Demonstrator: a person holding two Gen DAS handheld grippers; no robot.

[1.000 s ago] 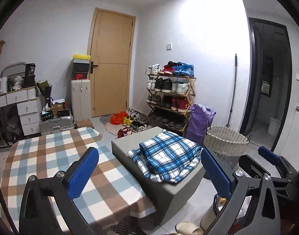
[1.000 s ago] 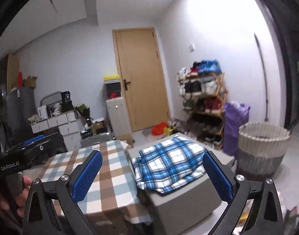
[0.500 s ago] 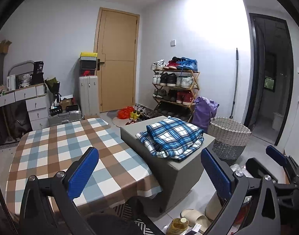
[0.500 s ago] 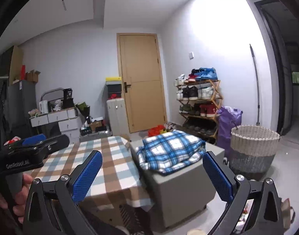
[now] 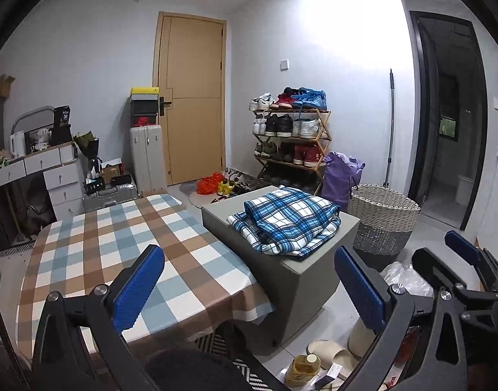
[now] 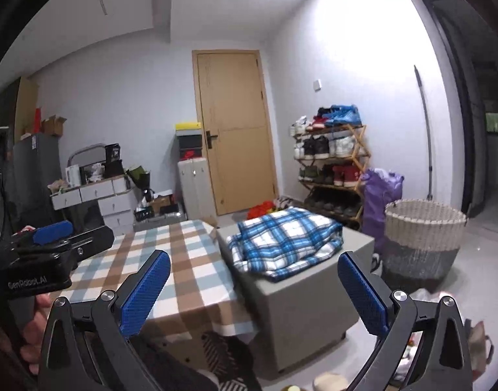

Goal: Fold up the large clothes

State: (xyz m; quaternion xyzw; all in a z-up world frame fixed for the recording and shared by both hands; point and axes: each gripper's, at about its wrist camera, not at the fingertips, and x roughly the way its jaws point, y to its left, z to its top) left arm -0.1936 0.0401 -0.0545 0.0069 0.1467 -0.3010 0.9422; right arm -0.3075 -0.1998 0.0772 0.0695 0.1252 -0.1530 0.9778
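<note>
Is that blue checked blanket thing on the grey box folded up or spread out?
Folded. The blue plaid cloth lies as a compact, layered bundle on the grey box, stacked edges showing at its near side, nothing hanging over.

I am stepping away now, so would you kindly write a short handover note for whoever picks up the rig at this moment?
Left hand-held gripper: open, empty, held in the air near the checked table.
Right hand-held gripper: open, empty, held in the air beside it.
Garment: the blue plaid garment lies folded in a bundle on the grey ottoman, beside the table; neither gripper touches it.
Done: the garment looks folded and set down.
Left: nothing lies on the table; whether more clothes wait, perhaps in the woven basket, cannot be seen.
</note>
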